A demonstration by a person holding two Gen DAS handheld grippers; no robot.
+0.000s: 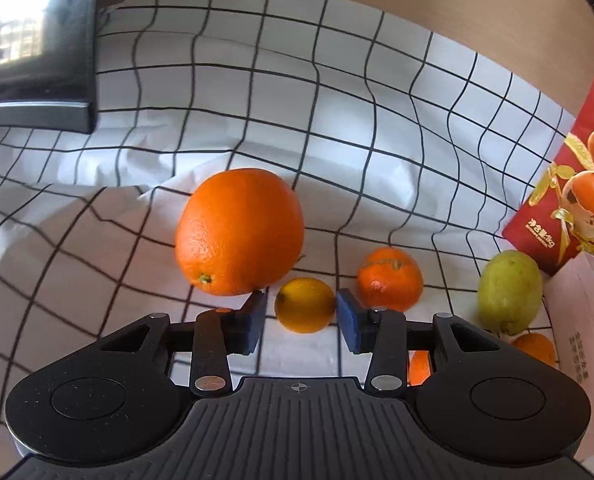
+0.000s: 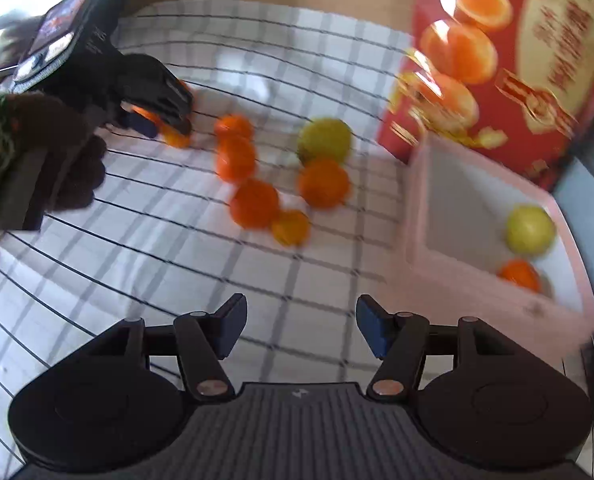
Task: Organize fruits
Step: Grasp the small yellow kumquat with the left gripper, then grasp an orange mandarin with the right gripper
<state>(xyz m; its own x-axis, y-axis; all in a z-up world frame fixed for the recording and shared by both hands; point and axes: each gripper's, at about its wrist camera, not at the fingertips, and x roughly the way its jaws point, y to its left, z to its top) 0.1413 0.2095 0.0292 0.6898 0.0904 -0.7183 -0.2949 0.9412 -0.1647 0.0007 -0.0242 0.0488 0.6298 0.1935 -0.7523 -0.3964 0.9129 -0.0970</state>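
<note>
In the left wrist view, my left gripper is open, its pads on either side of a small yellow-orange citrus on the checked cloth. A large orange lies just to the left, a mandarin to the right, a green pear-like fruit further right. In the blurred right wrist view, my right gripper is open and empty above the cloth. Several oranges and a green fruit lie ahead. A pink box at right holds a green fruit and an orange. The left gripper shows at the far left.
A red printed fruit carton stands behind the pink box; it also shows in the left wrist view. A dark screen sits at the back left on the cloth. The wooden tabletop lies beyond the cloth.
</note>
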